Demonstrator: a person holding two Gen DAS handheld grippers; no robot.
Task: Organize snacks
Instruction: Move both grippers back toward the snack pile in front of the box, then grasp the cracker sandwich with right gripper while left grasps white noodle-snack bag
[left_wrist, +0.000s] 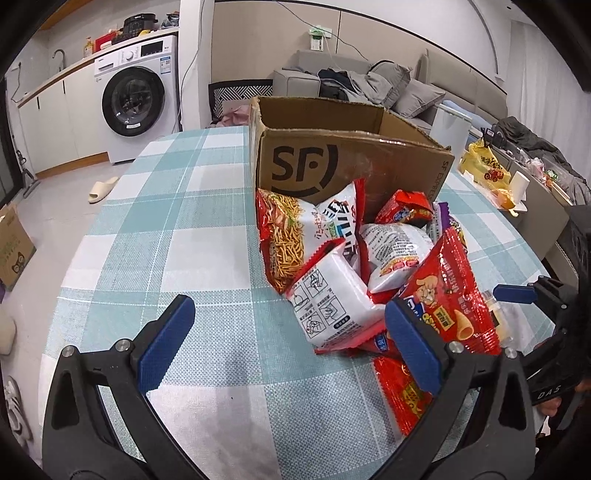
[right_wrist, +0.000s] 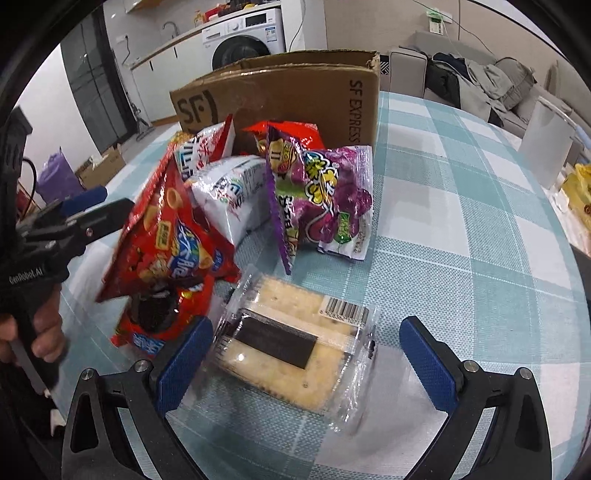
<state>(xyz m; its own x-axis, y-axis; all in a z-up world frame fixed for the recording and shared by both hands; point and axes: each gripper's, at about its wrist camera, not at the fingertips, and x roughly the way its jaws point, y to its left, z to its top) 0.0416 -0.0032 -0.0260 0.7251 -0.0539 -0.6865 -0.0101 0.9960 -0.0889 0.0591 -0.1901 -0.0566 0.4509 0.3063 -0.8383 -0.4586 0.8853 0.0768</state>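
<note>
1. Snacks (left_wrist: 354, 266) are lying in a loose heap on the checked desk (left_wrist: 166, 236), leaning against the front wall of the open cardboard box (left_wrist: 343, 162) marked SF.
2. I am seeing the left claw (left_wrist: 290, 343) spread wide over bare cloth, pinching nothing; its right finger is sitting just at the 7 o'clock edge of the heap in the left wrist view.
3. At 10 o'clock of the heap a noodle-print bag (left_wrist: 284, 236) is standing tilted, with a white packet (left_wrist: 332, 302) lying in front of it.
4. A red chip bag (right_wrist: 173, 240) is leaning at 9 o'clock of the heap in the right wrist view, and a purple grape-print bag (right_wrist: 332, 195) is resting at 3 o'clock, near the box corner.
5. I am holding the right claw (right_wrist: 306, 354) spread wide, its fingers on either side of a clear cracker tray (right_wrist: 291, 347); whether the left finger is touching it, I cannot tell.
6. The tray is lying flat on the desk at 6 o'clock of the heap, barcode label facing up.
7. A hand (right_wrist: 40, 328) is gripping the left claw's handle at the 9 o'clock edge of the right wrist view.
</note>
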